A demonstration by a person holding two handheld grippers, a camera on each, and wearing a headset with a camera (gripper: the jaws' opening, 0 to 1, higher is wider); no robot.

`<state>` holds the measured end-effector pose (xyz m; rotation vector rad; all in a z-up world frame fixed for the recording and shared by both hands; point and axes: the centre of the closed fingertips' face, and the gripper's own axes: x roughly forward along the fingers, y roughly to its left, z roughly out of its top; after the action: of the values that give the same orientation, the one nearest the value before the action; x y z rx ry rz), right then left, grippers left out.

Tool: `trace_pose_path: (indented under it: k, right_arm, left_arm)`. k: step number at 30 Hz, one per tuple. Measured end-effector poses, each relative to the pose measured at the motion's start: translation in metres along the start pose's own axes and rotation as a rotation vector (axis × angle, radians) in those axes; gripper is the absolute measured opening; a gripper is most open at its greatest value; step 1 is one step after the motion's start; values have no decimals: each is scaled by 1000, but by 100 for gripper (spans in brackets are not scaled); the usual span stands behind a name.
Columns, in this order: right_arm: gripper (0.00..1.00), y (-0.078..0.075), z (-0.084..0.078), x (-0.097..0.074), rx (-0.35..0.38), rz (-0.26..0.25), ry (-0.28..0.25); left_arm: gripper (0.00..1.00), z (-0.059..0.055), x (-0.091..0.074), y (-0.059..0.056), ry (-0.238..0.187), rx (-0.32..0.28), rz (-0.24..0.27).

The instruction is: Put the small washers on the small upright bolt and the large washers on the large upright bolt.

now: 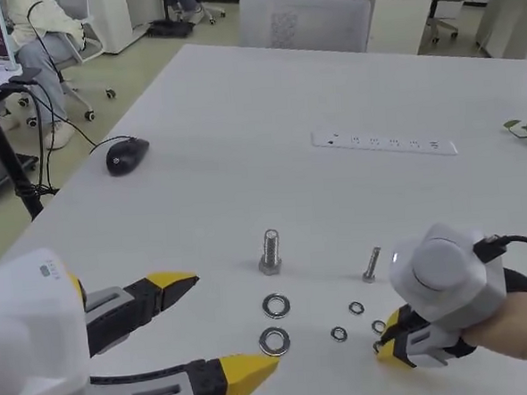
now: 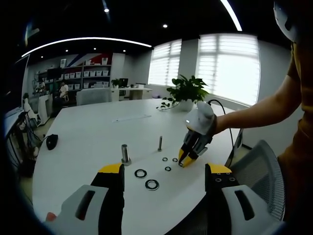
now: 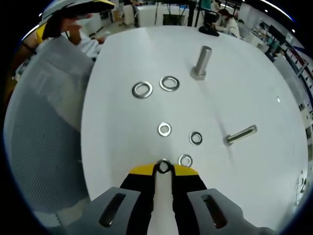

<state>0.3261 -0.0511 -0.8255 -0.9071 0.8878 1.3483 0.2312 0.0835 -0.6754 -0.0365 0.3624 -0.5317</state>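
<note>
Right claw [image 3: 164, 172] is almost closed, its yellow tips pinching a small washer [image 3: 164, 167] by its edges. Can't tell if the washer is lifted off the table [image 1: 241, 118]. Three loose small washers [image 3: 165, 129] lie flat just ahead of the right claw's tips, the nearest just beside the tip on its right. Small bolt [image 3: 241, 135] is ahead and to the right of this claw, past the loose ones; the head view shows it upright. Large bolt [image 3: 201, 62] is farther ahead, upright, hex head down on the table. Two large washers [image 3: 142, 89] lie flat ahead-left of the right claw, side by side but apart, near the large bolt.

Left claw [image 1: 213, 326] has its jaws spread wide and holds nothing. In the head view one large washer lies just beside its lower jaw tip, the other just past that, and the large bolt stands ahead of the open jaws. In the left gripper view the right claw comes in from the right, tips down among the small washers, with a person's arm behind it. Mouse [image 1: 127, 155] and power strip [image 1: 384, 143] lie well beyond both claws.
</note>
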Motion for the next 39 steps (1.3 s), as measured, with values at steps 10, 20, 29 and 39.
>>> trace_pose_path:
  k: [10,20,29,39]
  right_arm:
    - [12,-3,-4,-11,13,12,6]
    - [12,-21,5,-44,29,-3,-37]
    - [12,-53,22,-69,-4,-58,-48]
    - [12,-77,49,-77,-63,-91,-39]
  left_arm:
    - [66,-3,2,1,22,11,-9]
    - [66,-5,7,11,50,23,-7]
    - [66,-6,8,11,49,21,-12]
    - [66,-9,8,13,53,11,-7]
